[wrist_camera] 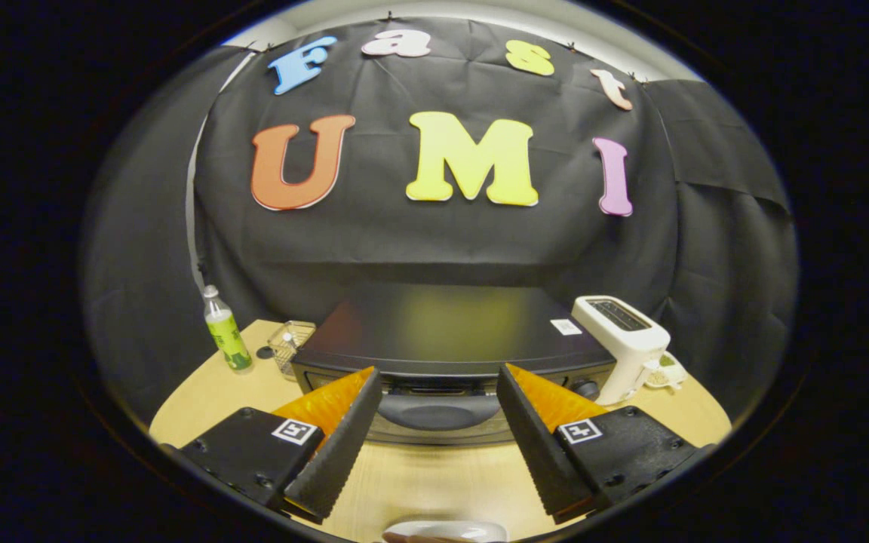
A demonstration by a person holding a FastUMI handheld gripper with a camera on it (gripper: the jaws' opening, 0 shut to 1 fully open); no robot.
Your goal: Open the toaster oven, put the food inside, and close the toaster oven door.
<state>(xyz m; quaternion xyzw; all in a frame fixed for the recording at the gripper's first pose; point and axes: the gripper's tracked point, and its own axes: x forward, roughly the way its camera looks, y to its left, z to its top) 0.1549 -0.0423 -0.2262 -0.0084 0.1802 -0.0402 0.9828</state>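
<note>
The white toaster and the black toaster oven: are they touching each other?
Cannot tell. In the gripper view the white toaster overlaps the toaster oven's far corner, hiding any gap. The gripper is open, its fingers flanking the door handle.

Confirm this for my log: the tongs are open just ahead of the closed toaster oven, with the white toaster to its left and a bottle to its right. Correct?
Not quite. The sides are swapped: in the gripper view the toaster stands right of the oven, and the bottle stands to its left. The rest holds: the tongs are open, and the oven door is shut.
</note>
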